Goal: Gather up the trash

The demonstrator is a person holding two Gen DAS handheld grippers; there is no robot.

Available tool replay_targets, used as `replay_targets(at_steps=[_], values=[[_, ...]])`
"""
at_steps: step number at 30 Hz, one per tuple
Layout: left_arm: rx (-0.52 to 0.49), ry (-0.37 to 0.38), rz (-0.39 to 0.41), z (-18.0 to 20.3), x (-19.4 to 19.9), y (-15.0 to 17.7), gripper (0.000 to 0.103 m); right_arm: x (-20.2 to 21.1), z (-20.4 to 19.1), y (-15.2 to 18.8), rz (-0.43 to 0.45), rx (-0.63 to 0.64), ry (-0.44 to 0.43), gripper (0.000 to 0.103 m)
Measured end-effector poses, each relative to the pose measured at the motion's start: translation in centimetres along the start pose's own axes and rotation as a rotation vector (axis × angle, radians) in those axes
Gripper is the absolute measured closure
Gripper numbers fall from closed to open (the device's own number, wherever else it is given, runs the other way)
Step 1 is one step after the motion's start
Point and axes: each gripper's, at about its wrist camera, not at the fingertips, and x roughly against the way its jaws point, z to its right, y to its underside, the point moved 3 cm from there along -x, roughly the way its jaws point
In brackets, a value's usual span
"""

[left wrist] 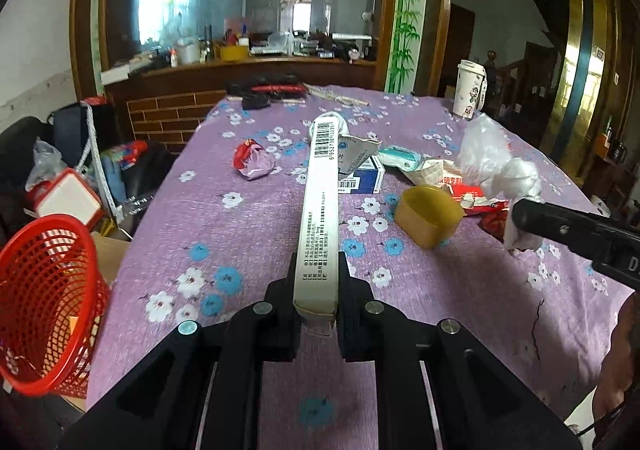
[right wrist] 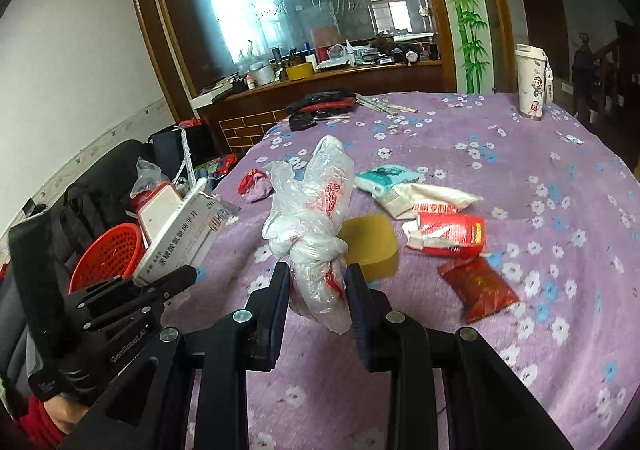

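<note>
My left gripper (left wrist: 316,274) is shut on a long white carton (left wrist: 320,193) with a barcode and holds it above the purple flowered tablecloth (left wrist: 240,234). It also shows in the right wrist view (right wrist: 176,238) at the left. My right gripper (right wrist: 316,282) is shut on a knotted clear plastic bag (right wrist: 316,217) and holds it above the table. That bag shows at the right of the left wrist view (left wrist: 492,161). A red mesh basket (left wrist: 44,302) stands off the table's left edge, and also shows in the right wrist view (right wrist: 108,258).
On the cloth lie a yellow cup (left wrist: 428,215), a blue-and-white box (left wrist: 362,177), a crumpled red wrapper (left wrist: 254,159), a teal pack (right wrist: 384,175), white and red packets (right wrist: 448,230) and a dark red pouch (right wrist: 476,288). A white tumbler (right wrist: 530,81) stands far right.
</note>
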Motion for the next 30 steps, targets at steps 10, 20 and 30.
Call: replay_targets(at_steps=[10,20,30], values=[[-0.019,-0.005,0.020,0.4,1.7,1.0,0.090,1.0,-0.3,1.3,-0.006,-0.014,0.001,0.072],[-0.034,-0.004,0.035,0.8,2.7,1.1,0.090,1.5,-0.3,1.5,0.001,-0.017,-0.011,0.072],[-0.039,-0.020,0.033,1.0,2.9,0.9,0.090,1.5,-0.1,1.6,0.002,-0.020,-0.027,0.072]])
